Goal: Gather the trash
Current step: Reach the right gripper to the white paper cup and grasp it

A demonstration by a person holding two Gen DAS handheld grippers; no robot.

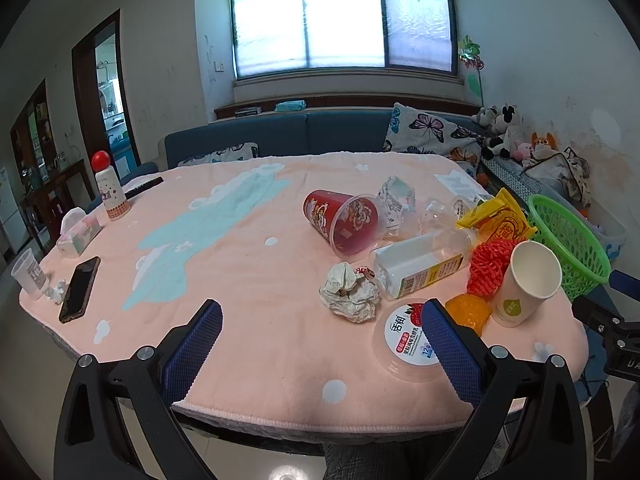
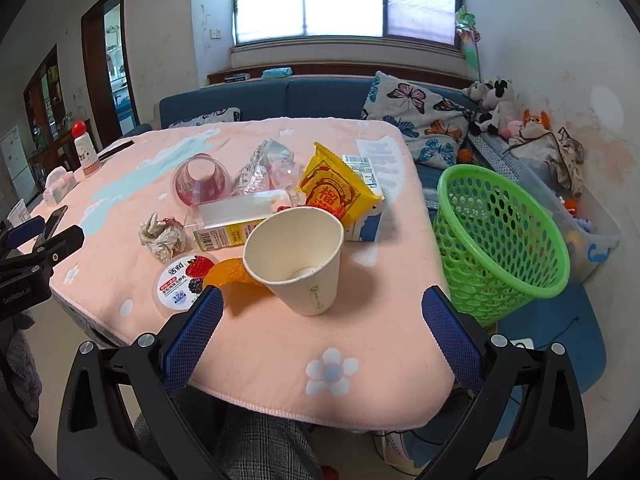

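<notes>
Basically nothing's collected yet, as far as I can judge: my left gripper and right gripper both have their jaws wide apart w/ nothing between them, hanging just off the near edge of the table. The green basket sits off the table's right side, tilted toward me, and what I can see of its inside looks bare, though the bottom isn't fully visible. All the trash is clustered on the pink cloth, right-hand part of the table: paper cup upright, nearest my right gripper and roughly centred btwn its fingers; orange jelly thing just beside it on the left; yogurt lid/cup near the edge; crumpled tissue; clear bottle lying on its side; yellow snack packet behind the cup; clear plastic cup w/ red print tipped over; crinkled foil wrapper farther back; red foam net, seen from the left cam only. Over on the left side there's a phone, tissue pack, a red-capped bottle and a small cup; prob not trash, can't say for sure. So approx the whole job's left; paper cup looks like the easiest first grab, then basket.
</notes>
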